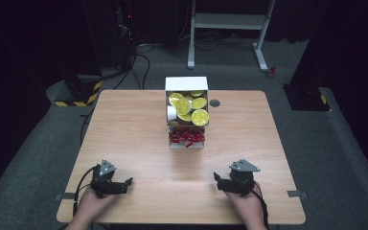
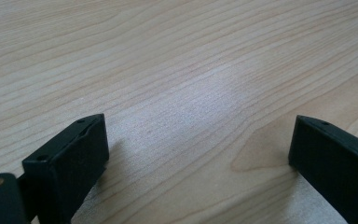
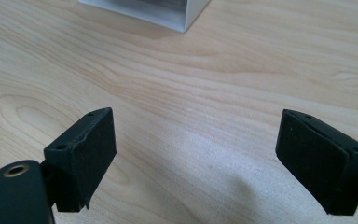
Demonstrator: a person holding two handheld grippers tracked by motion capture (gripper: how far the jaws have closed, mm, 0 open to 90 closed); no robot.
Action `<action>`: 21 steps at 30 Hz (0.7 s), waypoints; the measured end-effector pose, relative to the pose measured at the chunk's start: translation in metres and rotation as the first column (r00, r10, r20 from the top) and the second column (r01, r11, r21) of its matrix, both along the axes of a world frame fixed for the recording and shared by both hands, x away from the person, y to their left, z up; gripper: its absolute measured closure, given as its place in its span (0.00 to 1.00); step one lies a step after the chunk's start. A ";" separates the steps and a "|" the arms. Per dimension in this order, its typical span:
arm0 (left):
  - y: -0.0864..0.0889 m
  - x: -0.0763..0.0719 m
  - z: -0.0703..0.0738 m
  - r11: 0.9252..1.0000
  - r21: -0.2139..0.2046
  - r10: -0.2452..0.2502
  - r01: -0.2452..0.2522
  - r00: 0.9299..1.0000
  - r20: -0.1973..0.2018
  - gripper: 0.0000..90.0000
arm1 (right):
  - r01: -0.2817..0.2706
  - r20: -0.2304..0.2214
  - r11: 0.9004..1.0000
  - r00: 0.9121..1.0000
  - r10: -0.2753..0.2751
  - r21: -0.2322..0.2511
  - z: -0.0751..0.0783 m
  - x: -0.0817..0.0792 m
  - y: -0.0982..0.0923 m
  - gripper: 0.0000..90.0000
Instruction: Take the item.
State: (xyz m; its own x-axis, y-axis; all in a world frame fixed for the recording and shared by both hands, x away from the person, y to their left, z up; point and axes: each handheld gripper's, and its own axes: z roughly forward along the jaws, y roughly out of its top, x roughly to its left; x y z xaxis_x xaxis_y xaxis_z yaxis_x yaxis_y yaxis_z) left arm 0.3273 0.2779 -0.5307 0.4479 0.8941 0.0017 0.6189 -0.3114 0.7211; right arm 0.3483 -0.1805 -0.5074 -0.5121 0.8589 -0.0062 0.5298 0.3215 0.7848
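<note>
Both grippers, left gripper (image 1: 126,183) and right gripper (image 1: 216,178), wide and empty near the surface's (image 1: 139,139) front edge; white box (image 1: 187,84) of yellow-lidded cups (image 1: 200,117) likely light, crushable, best pinched by a wall.

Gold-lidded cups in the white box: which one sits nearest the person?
The cup at the box's front right corner, just above the red-wrapped items. The other gold-lidded cups lie farther back toward the box's far wall.
</note>
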 end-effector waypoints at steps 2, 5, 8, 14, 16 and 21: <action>0.000 0.000 0.000 1.000 0.000 0.000 0.000 1.000 0.000 0.06 | -0.005 0.012 1.000 1.000 0.005 0.004 0.002 -0.001 0.000 0.14; 0.000 0.000 0.000 1.000 0.000 0.000 0.000 1.000 0.000 0.06 | -0.018 0.021 1.000 1.000 0.017 0.012 0.004 -0.002 -0.001 0.14; 0.000 0.000 0.000 1.000 0.004 0.002 -0.002 1.000 0.003 0.06 | -0.027 0.019 0.999 0.999 0.027 0.030 0.007 -0.002 -0.001 0.14; 0.000 0.000 0.000 1.000 0.003 0.003 -0.003 1.000 0.004 0.06 | -0.057 0.033 0.998 0.998 0.056 0.038 0.008 -0.002 0.002 0.14; 0.000 0.000 0.000 1.000 0.003 0.003 -0.003 1.000 0.003 0.06 | -0.071 0.043 0.997 0.997 0.069 0.038 0.010 -0.003 0.005 0.14; 0.000 0.000 0.000 1.000 0.004 -0.003 0.003 1.000 0.000 0.06 | -0.095 0.080 0.994 0.993 0.091 0.046 0.015 -0.006 0.011 0.14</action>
State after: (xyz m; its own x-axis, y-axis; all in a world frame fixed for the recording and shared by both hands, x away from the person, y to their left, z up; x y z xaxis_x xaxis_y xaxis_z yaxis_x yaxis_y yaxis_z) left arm 0.3274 0.2777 -0.5307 0.4508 0.8926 0.0057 0.6176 -0.3166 0.7199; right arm 0.3425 -0.1698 -0.4920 -0.5896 0.8076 -0.0081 0.4358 0.3266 0.8387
